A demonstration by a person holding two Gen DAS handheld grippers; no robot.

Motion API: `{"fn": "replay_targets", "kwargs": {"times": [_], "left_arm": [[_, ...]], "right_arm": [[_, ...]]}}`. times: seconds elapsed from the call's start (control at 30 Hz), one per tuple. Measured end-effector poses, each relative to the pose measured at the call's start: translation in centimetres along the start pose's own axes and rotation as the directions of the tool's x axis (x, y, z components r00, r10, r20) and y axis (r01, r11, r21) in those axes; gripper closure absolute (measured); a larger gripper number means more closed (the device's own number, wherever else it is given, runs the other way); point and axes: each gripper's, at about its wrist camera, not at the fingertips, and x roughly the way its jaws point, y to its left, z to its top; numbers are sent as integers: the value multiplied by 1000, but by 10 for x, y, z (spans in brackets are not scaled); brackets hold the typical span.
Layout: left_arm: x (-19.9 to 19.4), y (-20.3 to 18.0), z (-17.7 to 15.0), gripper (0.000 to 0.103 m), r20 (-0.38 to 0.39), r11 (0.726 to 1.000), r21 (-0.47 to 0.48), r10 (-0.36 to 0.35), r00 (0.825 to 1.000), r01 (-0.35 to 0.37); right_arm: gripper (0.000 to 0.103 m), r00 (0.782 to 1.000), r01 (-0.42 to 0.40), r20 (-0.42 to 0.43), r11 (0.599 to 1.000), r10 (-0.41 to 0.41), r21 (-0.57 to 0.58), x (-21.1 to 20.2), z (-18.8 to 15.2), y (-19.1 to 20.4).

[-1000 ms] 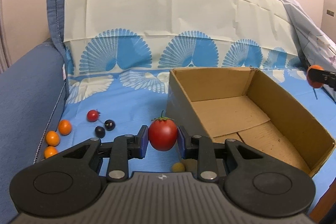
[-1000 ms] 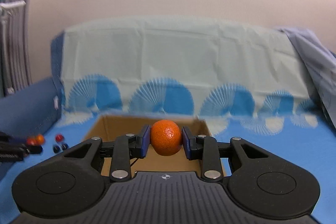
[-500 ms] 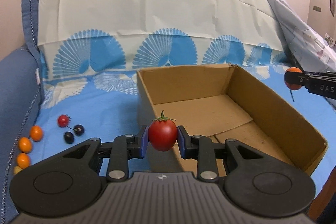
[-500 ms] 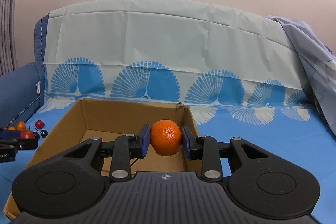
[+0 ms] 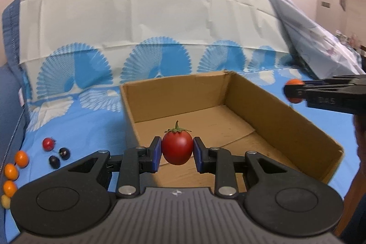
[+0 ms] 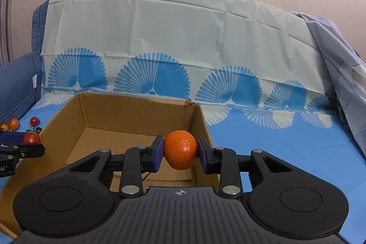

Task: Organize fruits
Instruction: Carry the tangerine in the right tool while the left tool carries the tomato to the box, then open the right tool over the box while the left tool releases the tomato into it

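My left gripper (image 5: 176,151) is shut on a red tomato (image 5: 177,148) with a green stem, held over the near left part of an open cardboard box (image 5: 286,116). My right gripper (image 6: 180,153) is shut on an orange mandarin (image 6: 180,149), held over the box's right wall (image 6: 201,127). The left gripper and tomato (image 6: 32,138) show at the left edge of the right wrist view. The right gripper with the mandarin (image 5: 294,94) shows at the right of the left wrist view. The box floor (image 5: 205,120) shows bare cardboard.
The box sits on a blue patterned sheet (image 5: 75,120) on a sofa. Left of the box lie a small red tomato (image 5: 48,143), two dark grapes (image 5: 59,157), several small orange fruits (image 5: 13,172) and a yellow one (image 5: 5,201). A draped backrest (image 6: 183,42) rises behind.
Both grippers have moved in over the box with their fruit still held. The left one swung right, so the loose fruits slid toward the left edge. The right one came closer to the box.
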Motion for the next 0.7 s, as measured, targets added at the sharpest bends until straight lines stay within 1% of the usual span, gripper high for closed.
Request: {"fn": "replay_targets", "kwargs": {"times": [0.13, 0.7], "left_arm": [[-2, -6, -2, 71, 7, 1000, 12, -27, 1000, 27], [-1, -16, -6, 70, 0, 997, 53, -62, 998, 62]], "right_arm": [[70, 1000, -1, -4, 1000, 1, -2, 1, 0, 2], [69, 1000, -5, -12, 1000, 5, -19, 3, 0, 3]]}}
